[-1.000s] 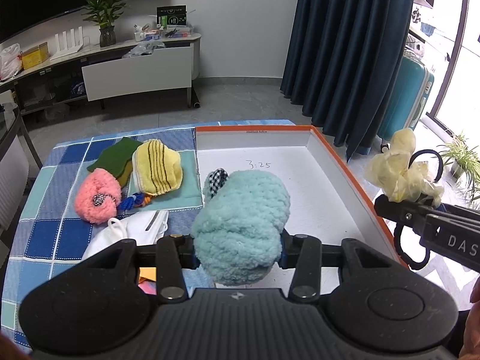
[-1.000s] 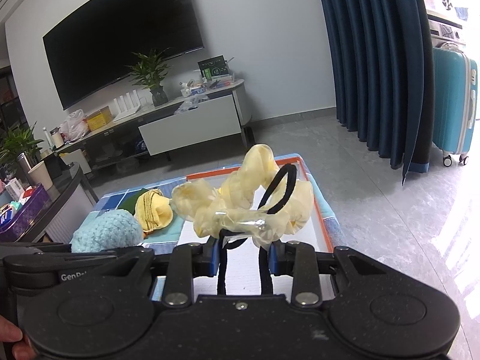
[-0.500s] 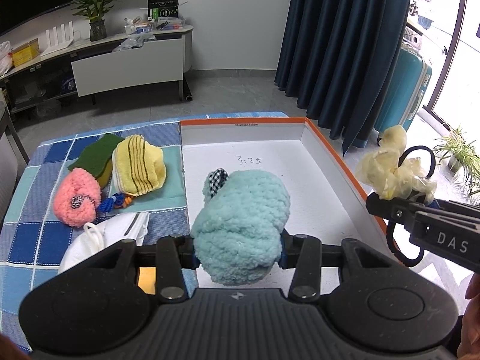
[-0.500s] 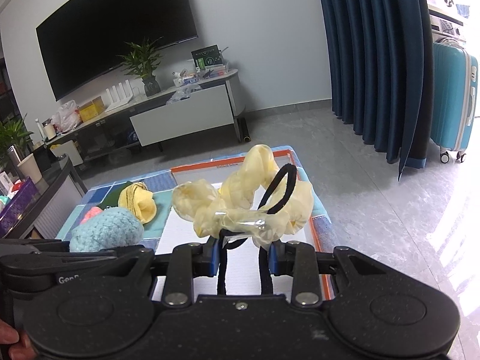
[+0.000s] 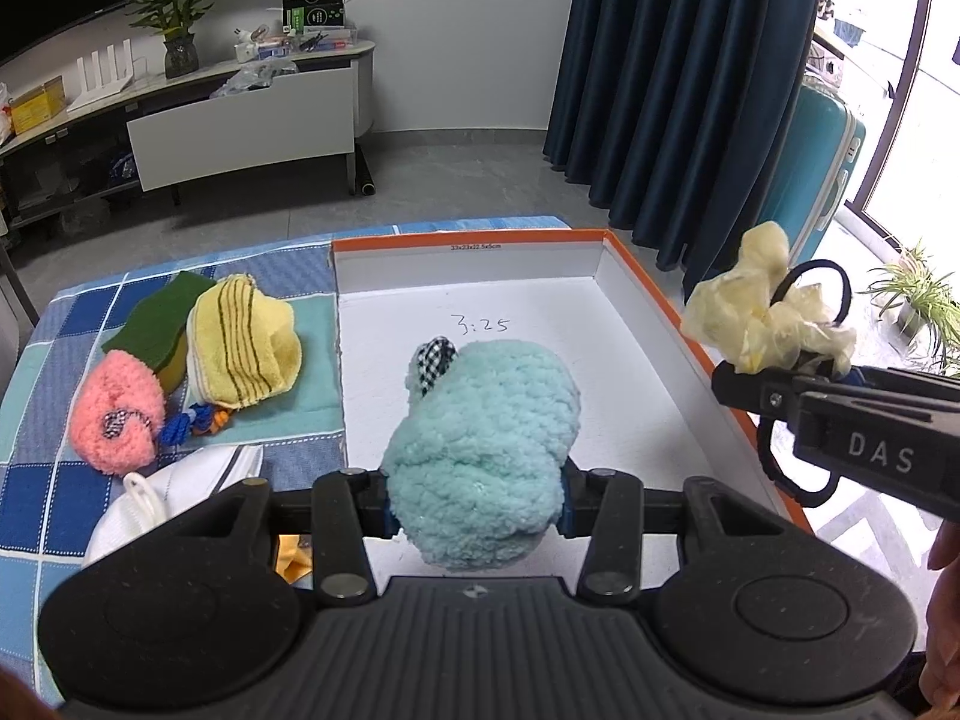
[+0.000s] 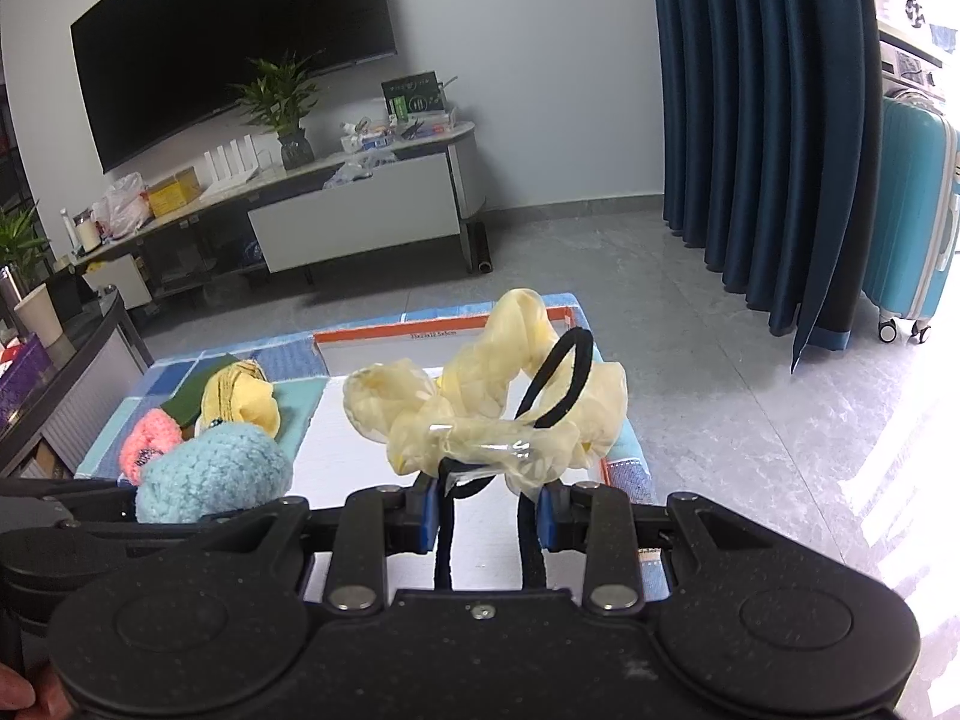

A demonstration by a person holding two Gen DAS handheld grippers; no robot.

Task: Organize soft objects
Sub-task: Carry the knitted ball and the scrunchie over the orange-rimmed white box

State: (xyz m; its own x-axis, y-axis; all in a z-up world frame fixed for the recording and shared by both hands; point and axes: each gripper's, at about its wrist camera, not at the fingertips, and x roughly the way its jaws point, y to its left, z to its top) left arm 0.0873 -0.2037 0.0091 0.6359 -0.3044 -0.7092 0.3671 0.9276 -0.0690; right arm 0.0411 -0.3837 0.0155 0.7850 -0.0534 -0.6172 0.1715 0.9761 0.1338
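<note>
My left gripper (image 5: 477, 501) clamps a fluffy light-blue knitted ball (image 5: 480, 456) above the orange-rimmed white cardboard tray (image 5: 654, 300). My right gripper (image 6: 485, 519) pinches a crumpled pale-yellow rubber glove (image 6: 480, 420) with a black elastic hair loop (image 6: 555, 378), over the tray's right edge.

Fluffy ball (image 5: 480, 450) is pale teal, with a black-and-white checked tag (image 5: 435, 360). Pink puff (image 5: 117, 417) beside it. Towel (image 5: 243, 348) yellow with dark olive stripes; sponge (image 5: 159, 324) green over yellow. Box (image 5: 654, 306) white inside, orange rim. Cloth (image 5: 36, 420) blue-and-white checks. Gloves (image 6: 480, 414) pale yellow, hair tie (image 6: 561, 378) black.
</note>
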